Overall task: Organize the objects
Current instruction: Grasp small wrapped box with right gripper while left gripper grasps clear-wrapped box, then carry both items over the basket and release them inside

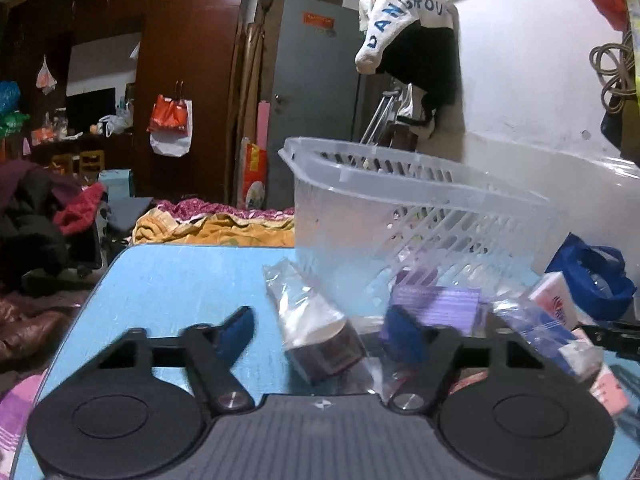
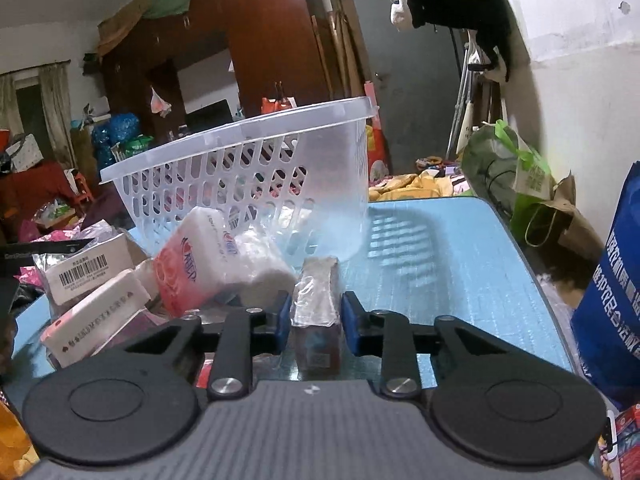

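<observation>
Blue table (image 2: 460,264), cluttered bedroom; garment (image 1: 404,12) lettered "DANGROU". Right tongs (image 2: 313,320) pinched wrapped box (image 2: 318,320); left tongs (image 1: 320,334) spread around bagged box (image 1: 320,336).

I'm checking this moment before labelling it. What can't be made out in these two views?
- Left view: whether the left gripper presses the bagged box; motion blur smears the fingers.
- Left view: what lies in the basket; its cloudy wall hides the bottom.
- Right view: print on the wrapped box in the right gripper; glare and small size.
- Right view: the barcode box; its left end is cut off by a dark edge.
</observation>
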The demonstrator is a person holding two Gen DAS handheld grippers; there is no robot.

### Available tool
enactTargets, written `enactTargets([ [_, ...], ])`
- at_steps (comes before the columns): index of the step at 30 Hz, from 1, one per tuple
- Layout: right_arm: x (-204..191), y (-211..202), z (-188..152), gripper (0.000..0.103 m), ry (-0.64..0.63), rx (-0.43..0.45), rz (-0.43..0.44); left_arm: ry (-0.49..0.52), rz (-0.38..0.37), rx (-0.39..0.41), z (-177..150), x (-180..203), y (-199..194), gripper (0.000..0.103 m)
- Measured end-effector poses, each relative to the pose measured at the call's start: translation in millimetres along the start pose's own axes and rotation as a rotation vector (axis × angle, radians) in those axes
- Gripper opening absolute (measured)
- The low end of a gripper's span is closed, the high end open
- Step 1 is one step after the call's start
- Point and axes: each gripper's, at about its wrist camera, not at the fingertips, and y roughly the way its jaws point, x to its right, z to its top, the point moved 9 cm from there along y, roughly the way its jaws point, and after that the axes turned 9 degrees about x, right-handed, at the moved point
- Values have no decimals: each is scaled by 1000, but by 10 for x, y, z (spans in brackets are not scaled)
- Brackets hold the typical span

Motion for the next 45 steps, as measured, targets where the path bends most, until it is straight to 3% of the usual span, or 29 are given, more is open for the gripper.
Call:
enactTargets([
  [1,4,-1,4,30,5,2,4,-13,-13,-20,-35,-18,27,51],
  [2,2,1,6,30,10,4,8,-42,-31,-23,-64,-41,41,50],
  [7,-10,1,20,28,7,14,12,-108,-62,9,-63,-114,-15,50],
  [11,-25,-26,42,28,-3,41,16,-137,-42,94,-2,-162,-133,50],
  [15,-54,-94,76,28,-24,100,15,-167,-105,131,16,-145,-196,50],
  [27,-116,-129,113,28,-56,153,25,-56,-239,249,143,154,-393,50],
  [41,-144,-197,176,27,-53,182,62,-7,-226,264,140,215,-467,50],
  [45,-266,-406,484,27,-87,253,93,28,-248,320,428,360,-699,50],
])
